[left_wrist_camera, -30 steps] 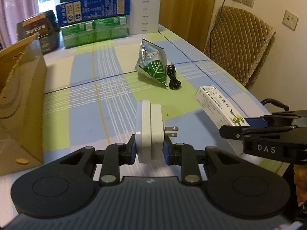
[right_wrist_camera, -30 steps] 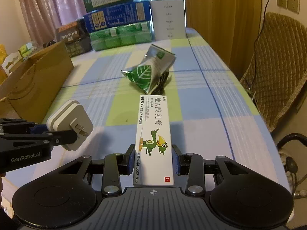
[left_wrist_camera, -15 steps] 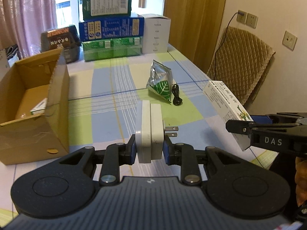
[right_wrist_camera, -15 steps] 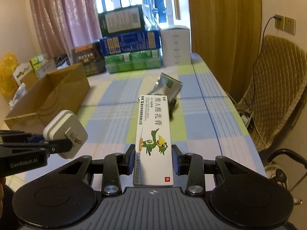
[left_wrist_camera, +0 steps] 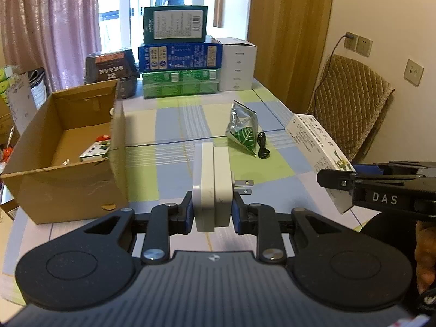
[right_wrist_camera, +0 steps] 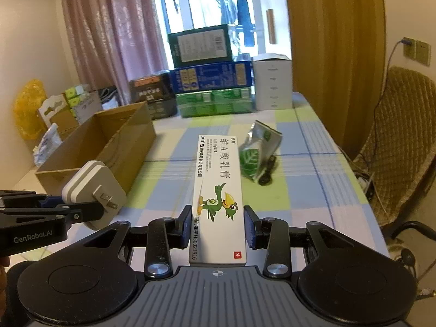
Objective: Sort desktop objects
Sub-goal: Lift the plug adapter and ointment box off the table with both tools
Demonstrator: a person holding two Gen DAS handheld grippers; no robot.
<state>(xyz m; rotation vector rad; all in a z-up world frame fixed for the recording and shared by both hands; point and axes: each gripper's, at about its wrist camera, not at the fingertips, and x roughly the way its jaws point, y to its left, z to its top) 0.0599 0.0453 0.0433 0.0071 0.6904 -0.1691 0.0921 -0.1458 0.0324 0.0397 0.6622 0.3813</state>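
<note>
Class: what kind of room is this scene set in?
Probably a home dining or living room: a table under a checked cloth, window curtains, a padded chair by the wall, and stacked product boxes.

Both grippers are matte black, with round discs on each side, silver screws on the linkage arms and blue pads on the fingers. The left gripper is lettered "GenRobot.AI" in white; the right gripper reads "DAS".
</note>
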